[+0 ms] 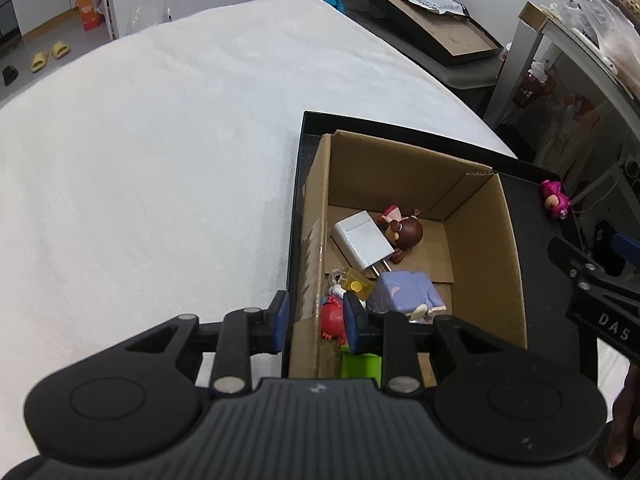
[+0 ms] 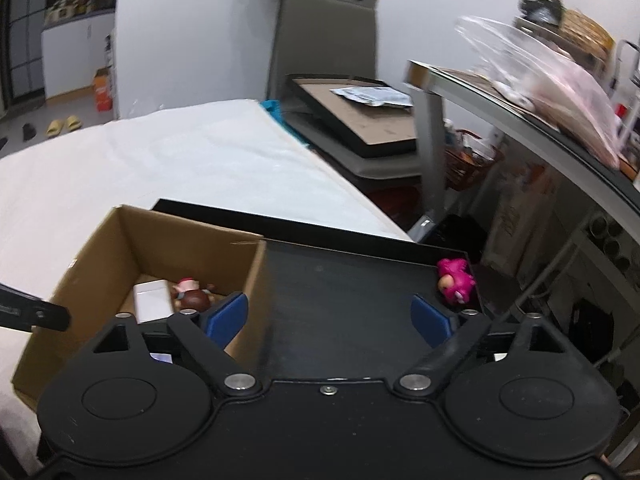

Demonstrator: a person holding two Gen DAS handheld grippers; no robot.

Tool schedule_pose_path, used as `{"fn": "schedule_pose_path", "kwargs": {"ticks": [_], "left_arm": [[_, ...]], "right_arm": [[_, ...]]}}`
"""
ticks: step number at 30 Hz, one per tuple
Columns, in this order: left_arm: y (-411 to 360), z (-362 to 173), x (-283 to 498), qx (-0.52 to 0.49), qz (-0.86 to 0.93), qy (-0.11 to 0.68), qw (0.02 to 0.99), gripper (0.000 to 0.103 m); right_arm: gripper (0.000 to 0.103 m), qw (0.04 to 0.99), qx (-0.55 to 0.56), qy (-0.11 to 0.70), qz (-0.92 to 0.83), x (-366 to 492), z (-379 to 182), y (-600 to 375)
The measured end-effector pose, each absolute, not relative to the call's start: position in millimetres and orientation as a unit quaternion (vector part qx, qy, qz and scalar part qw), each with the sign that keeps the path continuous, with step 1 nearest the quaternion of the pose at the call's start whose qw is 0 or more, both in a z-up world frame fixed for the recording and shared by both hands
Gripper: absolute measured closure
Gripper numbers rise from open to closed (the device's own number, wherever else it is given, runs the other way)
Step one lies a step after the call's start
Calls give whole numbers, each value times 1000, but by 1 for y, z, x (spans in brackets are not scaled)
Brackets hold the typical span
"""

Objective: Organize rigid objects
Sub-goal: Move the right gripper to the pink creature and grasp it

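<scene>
On the white bedcover (image 1: pixel 160 160): you are leaving it bare, since the sorting is happening off to its right.
Left gripper (image 1: pixel 316 324): you are straddling the cardboard box's (image 1: pixel 480 248) near-left wall with the pads parted; whether they are pinching the wall, I cannot tell.
Box contents: you are collecting the white charger (image 1: pixel 362 242), brown-haired figurine (image 1: pixel 406 230) and purple block (image 1: pixel 408 290) together here.
Right gripper (image 2: pixel 330 318): you are holding it wide open, empty, over the black tray (image 2: pixel 340 280).
Pink toy (image 2: pixel 454 280): it is lying alone in the tray's far-right corner, likely your next pick.
</scene>
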State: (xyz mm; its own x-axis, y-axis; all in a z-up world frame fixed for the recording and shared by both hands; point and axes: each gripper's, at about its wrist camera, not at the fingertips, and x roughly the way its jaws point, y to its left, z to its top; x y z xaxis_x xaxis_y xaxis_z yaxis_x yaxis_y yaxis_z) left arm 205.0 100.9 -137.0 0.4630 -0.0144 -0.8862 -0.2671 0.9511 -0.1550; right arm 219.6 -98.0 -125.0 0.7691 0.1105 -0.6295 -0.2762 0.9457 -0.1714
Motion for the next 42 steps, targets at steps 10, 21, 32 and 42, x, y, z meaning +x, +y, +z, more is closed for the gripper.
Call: {"fn": "schedule_pose_path", "kwargs": {"ticks": [10, 21, 32, 42], "left_arm": [[92, -135, 210, -108, 94, 515, 845, 61], [72, -139, 219, -37, 113, 535, 837, 49], [60, -142, 232, 2, 138, 537, 832, 48], [51, -151, 253, 33, 165, 547, 820, 48]], "right_arm": [[6, 933, -79, 341, 85, 234, -143, -143], [6, 938, -26, 343, 52, 257, -178, -182], [12, 937, 39, 343, 48, 311, -208, -205], [15, 927, 108, 359, 30, 350, -226, -228]]}}
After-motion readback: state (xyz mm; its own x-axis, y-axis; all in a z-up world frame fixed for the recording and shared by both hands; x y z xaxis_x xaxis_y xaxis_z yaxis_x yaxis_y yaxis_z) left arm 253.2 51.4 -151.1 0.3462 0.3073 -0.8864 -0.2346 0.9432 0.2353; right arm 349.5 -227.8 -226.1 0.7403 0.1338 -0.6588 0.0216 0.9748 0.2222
